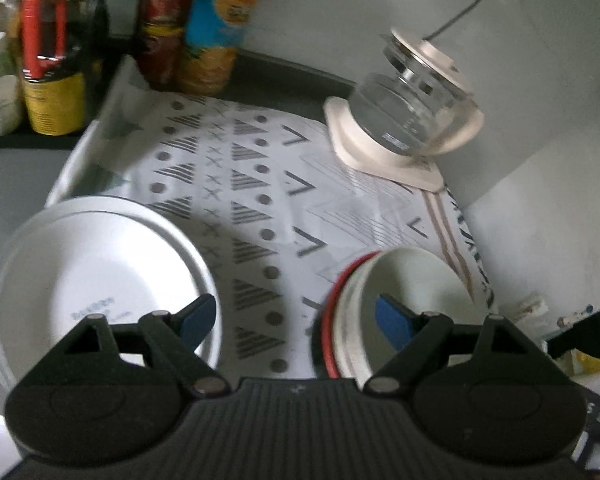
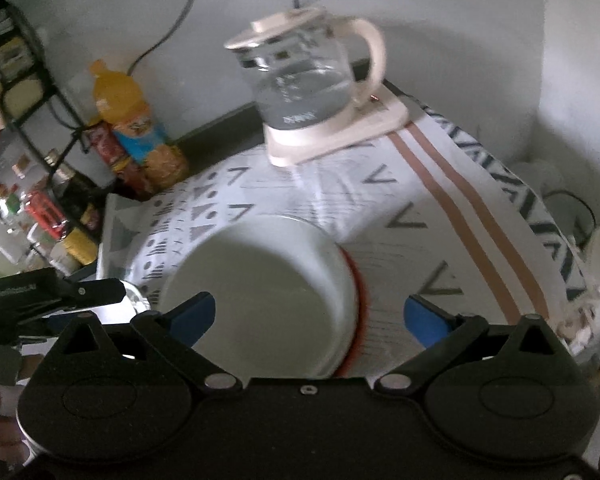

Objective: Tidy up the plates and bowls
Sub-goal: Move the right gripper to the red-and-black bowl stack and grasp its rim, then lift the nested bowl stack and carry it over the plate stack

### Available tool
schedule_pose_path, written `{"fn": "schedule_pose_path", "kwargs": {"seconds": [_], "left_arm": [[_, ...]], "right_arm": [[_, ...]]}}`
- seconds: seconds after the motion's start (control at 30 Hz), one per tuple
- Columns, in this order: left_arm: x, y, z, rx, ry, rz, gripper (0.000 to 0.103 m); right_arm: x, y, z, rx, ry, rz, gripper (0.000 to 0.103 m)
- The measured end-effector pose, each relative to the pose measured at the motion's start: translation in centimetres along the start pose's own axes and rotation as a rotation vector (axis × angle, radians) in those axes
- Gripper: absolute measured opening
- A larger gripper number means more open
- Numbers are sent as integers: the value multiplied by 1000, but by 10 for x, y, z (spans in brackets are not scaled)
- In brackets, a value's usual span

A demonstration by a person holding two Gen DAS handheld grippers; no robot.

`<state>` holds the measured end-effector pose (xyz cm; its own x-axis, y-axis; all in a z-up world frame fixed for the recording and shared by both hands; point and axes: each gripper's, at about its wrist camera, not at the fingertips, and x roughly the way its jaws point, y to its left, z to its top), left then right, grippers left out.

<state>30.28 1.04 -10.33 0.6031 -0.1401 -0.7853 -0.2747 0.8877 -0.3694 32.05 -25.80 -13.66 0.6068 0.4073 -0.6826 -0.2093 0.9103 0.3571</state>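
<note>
On patterned cloth (image 1: 260, 200), round glossy bowl (image 2: 260, 292) beside flat plate (image 1: 100, 272).

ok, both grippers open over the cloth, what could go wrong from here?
1. The red-rimmed bowl sits off-centre between the right gripper jaws; closing now could clip its rim and tip or shove it.
2. The glass kettle with water stands just behind on the same patterned cloth; a dragged cloth could disturb it.
3. The left gripper hangs between the white plate and the bowl, so a sideways swing may knock either.
</note>
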Motion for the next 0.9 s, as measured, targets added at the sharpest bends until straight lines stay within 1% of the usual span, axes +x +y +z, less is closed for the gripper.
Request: {"fn": "schedule_pose_path", "kwargs": {"seconds": [0.2,0.27,0.37,0.53,0.57,0.63,0.77,0.83,0.87,0.9], "left_arm": [[26,-13,-4,21,44,-20,85],[35,-16,-6,37,53,-8,84],[47,-18,-8,36,74,-12,82],[62,-20,-11,42,109,-31,69],[64,-20,-12,42,116,-34,67],[70,-20,-13,35,135,-37,59],[78,-21,-15,29,156,-42,49],[81,-19,-16,21,168,-46,40],[83,-18,-17,14,176,-48,38],[85,-17,-17,8,182,-47,34]], "right_arm": [[14,-15,-6,73,44,5,86],[20,-18,-7,90,58,3,82],[28,-21,-10,106,79,3,76],[40,-23,-14,123,112,3,66],[42,-23,-14,126,118,4,66],[46,-23,-16,131,130,5,63],[52,-21,-19,130,151,8,58],[55,-19,-20,126,163,11,52],[57,-19,-21,121,169,11,50],[59,-18,-22,115,175,8,46]]}}
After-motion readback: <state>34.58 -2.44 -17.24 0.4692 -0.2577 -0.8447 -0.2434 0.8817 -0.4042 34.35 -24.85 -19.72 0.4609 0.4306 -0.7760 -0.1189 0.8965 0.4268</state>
